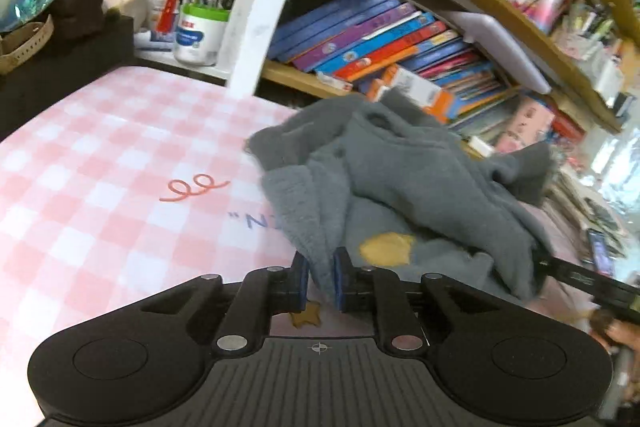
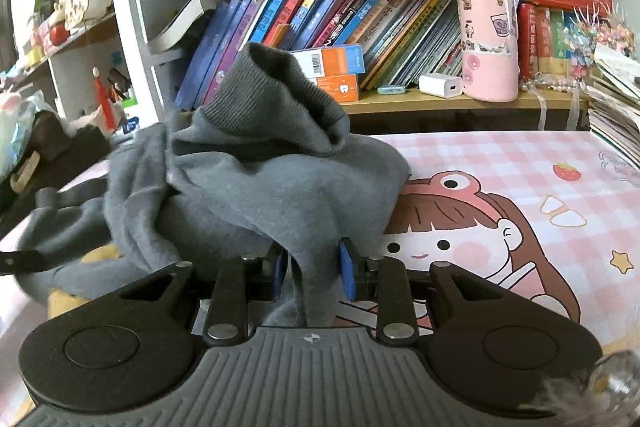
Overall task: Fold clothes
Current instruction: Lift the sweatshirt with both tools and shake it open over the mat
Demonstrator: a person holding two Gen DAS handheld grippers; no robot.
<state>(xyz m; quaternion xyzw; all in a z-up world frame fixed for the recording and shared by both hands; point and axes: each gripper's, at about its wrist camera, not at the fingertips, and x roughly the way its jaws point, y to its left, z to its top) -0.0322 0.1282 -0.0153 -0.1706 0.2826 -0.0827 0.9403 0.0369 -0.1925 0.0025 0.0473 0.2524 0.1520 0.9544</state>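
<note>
Folding has barely begun: the grey sweatshirt (image 2: 256, 187) lies crumpled on the pink checked table cover (image 1: 100, 155), about one o'clock from the left gripper (image 1: 320, 279), with it and the right gripper (image 2: 314, 275) each pinching a fold of fabric.

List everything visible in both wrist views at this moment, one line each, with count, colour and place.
sweater: one, grey, bunched on the table, cuff standing up
table cover: one, pink-white check with a cartoon girl
books: many, mixed colours, shelf behind
tumbler: one, pink, right on the shelf
charger: one, white, beside the tumbler
pen jar: one, white with a green rim, far left
left gripper: black, shut on the sweater
right gripper: black, shut on the sweater
</note>
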